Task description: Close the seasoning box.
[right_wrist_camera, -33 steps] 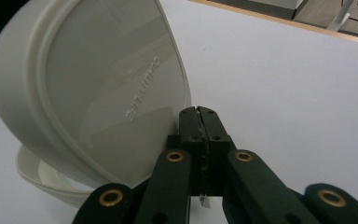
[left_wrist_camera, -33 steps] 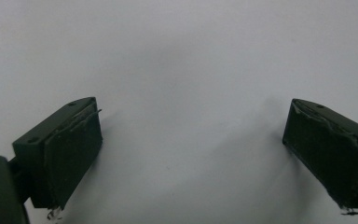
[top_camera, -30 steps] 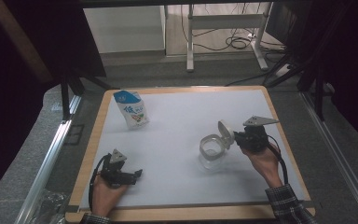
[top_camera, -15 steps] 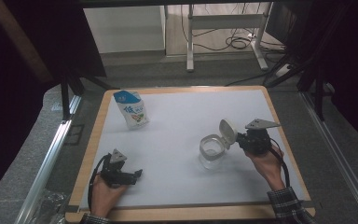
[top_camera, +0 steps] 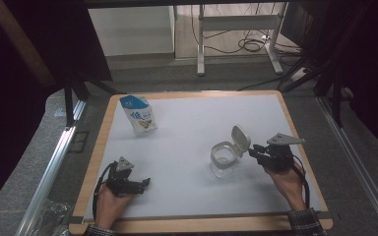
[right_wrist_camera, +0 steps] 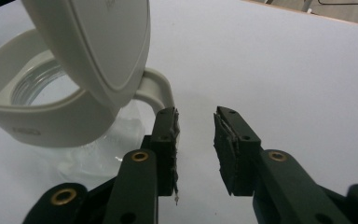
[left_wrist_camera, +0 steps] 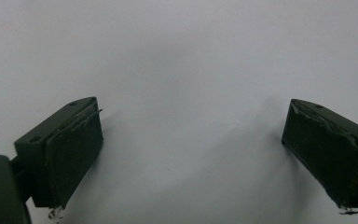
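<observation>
High view: jar (top_camera: 224, 160) lid (top_camera: 240, 140) already flipped up; your right hand-held gripper (top_camera: 252, 151) just released, nothing between jaws. Left hand-held gripper (top_camera: 145, 183) open, idle. Pouch (top_camera: 139, 115) untouched.

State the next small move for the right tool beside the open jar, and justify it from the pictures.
Probably draw the right tool clear of the jar. Its jaws have just been opening, nothing lies between them, and the lid already stands tipped up.
</observation>
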Motion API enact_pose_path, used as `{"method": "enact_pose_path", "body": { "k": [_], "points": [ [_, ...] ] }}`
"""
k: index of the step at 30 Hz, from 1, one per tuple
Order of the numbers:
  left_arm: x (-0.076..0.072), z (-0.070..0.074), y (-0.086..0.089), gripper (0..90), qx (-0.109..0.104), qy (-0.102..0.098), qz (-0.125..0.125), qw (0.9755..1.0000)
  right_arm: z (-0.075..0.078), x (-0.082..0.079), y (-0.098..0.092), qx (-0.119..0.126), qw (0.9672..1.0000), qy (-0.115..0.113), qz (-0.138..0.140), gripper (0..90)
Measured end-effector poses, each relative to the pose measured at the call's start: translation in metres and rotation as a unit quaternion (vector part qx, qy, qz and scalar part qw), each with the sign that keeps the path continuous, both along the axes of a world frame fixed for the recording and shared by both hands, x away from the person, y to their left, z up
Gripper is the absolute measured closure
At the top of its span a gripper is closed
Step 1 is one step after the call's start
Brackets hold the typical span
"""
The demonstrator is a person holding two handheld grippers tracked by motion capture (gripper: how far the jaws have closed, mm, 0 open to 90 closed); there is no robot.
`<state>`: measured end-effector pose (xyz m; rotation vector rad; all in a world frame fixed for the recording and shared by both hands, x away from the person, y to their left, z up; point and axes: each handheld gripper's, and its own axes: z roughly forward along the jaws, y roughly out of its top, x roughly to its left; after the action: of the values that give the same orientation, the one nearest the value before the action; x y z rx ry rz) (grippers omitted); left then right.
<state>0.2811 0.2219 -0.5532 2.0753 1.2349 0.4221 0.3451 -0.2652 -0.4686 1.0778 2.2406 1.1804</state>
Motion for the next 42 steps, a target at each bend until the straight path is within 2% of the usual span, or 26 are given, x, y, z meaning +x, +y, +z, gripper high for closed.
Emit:
{"method": "enact_pose_path", "body": {
  "k": [6,9,15,18,23,25,30,34,42],
  "points": [
    [0.003,0.003,0.003,7.1,-0.002,0.005,0.006,1.0000,-0.002,-0.005,-0.004,0.000,1.0000,0.000,-0.004,62.8],
    [0.007,0.006,0.008,7.1,-0.009,0.000,0.012,0.9999,-0.004,-0.009,-0.005,0.001,1.0000,-0.002,-0.007,57.8],
    [0.013,0.013,0.012,7.1,-0.008,-0.005,0.008,0.9999,-0.008,-0.014,-0.003,-0.006,0.9999,-0.005,-0.013,52.4],
    [0.019,0.016,0.014,8.2,-0.009,-0.007,0.002,0.9999,-0.011,-0.017,-0.003,-0.007,0.9999,-0.007,-0.014,50.9],
    [0.028,0.022,0.016,12.0,-0.009,-0.015,-0.011,0.9998,-0.017,-0.021,-0.004,0.003,0.9999,0.003,-0.010,46.9],
    [0.034,0.025,0.019,14.1,-0.018,-0.022,-0.011,0.9995,-0.023,-0.023,-0.003,-0.002,0.9999,0.010,-0.011,45.2],
    [0.042,0.029,0.023,16.4,-0.020,-0.024,-0.010,0.9995,-0.029,-0.028,-0.001,-0.013,0.9998,0.007,-0.013,43.5],
    [0.053,0.036,0.027,18.5,-0.016,-0.030,-0.009,0.9994,-0.034,-0.031,-0.001,-0.021,0.9997,0.003,-0.015,41.7],
    [0.076,0.050,0.036,23.3,-0.007,-0.035,-0.011,0.9993,-0.045,-0.034,-0.003,-0.034,0.9992,0.014,-0.016,39.4]
  ]
}}
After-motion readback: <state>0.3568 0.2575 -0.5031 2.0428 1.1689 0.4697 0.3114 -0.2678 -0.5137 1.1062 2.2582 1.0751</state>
